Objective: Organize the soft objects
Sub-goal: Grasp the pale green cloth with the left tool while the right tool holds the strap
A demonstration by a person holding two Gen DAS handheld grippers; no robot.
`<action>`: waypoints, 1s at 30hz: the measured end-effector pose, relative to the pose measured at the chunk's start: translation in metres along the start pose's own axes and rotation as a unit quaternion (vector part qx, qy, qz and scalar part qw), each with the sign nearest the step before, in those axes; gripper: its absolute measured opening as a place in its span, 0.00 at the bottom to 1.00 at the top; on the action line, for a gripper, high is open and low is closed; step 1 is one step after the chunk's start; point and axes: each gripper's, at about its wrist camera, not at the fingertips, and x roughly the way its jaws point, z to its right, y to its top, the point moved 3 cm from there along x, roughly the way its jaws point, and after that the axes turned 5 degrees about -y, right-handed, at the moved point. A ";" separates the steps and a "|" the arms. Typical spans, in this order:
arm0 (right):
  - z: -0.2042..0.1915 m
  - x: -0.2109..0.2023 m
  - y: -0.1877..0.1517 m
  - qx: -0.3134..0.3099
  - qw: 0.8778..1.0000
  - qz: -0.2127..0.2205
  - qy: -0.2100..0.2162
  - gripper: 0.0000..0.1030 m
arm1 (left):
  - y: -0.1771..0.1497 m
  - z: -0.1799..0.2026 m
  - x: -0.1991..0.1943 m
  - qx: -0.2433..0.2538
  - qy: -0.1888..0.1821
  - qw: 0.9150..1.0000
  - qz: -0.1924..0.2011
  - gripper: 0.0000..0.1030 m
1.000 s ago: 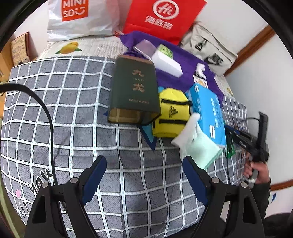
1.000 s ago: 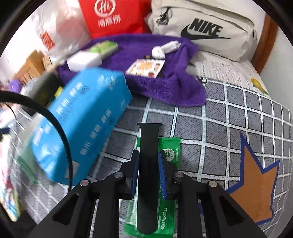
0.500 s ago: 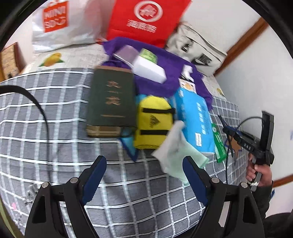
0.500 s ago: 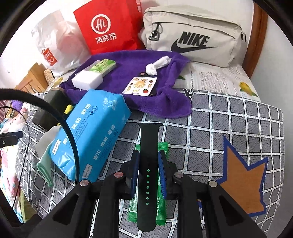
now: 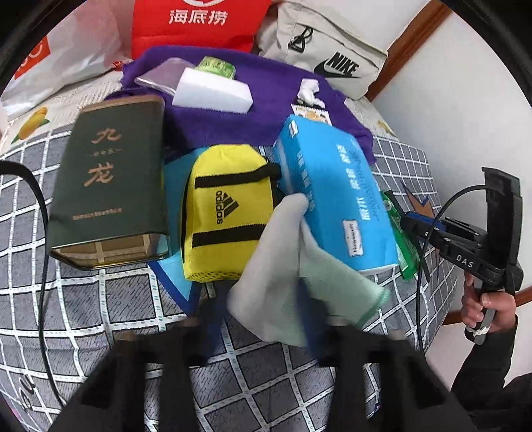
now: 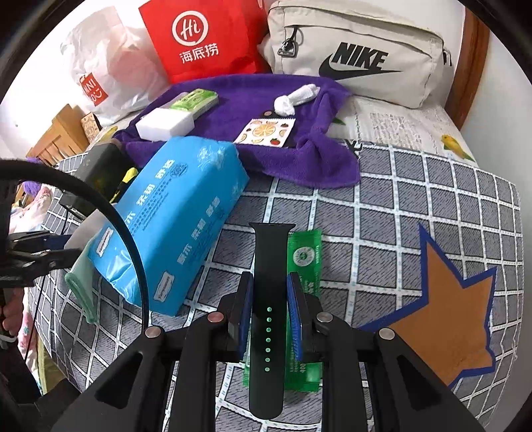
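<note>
A pale green cloth (image 5: pixel 282 266) lies crumpled on the checked bedspread (image 5: pixel 99 299), leaning on a blue tissue pack (image 5: pixel 332 192). My left gripper (image 5: pixel 262 319) is blurred and its jaws are closing, one on each side of the cloth's near end. From the right wrist view its fingers look nearly together at the cloth (image 6: pixel 79 282). My right gripper (image 6: pixel 269 312) is shut on a black watch strap (image 6: pixel 269 252), held just above a green sachet (image 6: pixel 304 259). A yellow pouch (image 5: pixel 226 206) sits left of the tissue pack.
A dark green tin (image 5: pixel 106 179) lies left of the pouch. Behind, a purple towel (image 5: pixel 266 109) carries a white block (image 5: pixel 212 93) and small items. A red bag (image 5: pixel 196 26) and a beige Nike bag (image 6: pixel 359 56) stand against the wall. A person's hand (image 5: pixel 485 305) grips the right tool.
My left gripper moved forward and down to the pale green cloth, and its wide jaws have narrowed around it. The right gripper has risen slightly with the strap.
</note>
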 end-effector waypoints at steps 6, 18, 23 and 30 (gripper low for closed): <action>-0.010 0.000 0.000 0.002 1.000 0.003 0.010 0.20 | -0.004 0.002 -0.016 0.013 -0.019 1.000 0.010 0.10; -0.022 -0.013 0.021 -0.012 0.999 0.029 0.020 0.20 | 0.000 -0.007 -0.051 0.007 -0.053 0.998 0.046 0.07; -0.028 -0.017 0.026 -0.020 0.999 0.035 0.024 0.20 | 0.004 0.000 -0.032 0.023 -0.050 0.998 0.030 0.19; -0.027 -0.014 0.018 -0.015 0.999 0.028 0.023 0.20 | 0.017 0.011 -0.003 0.041 -0.023 0.999 0.015 0.41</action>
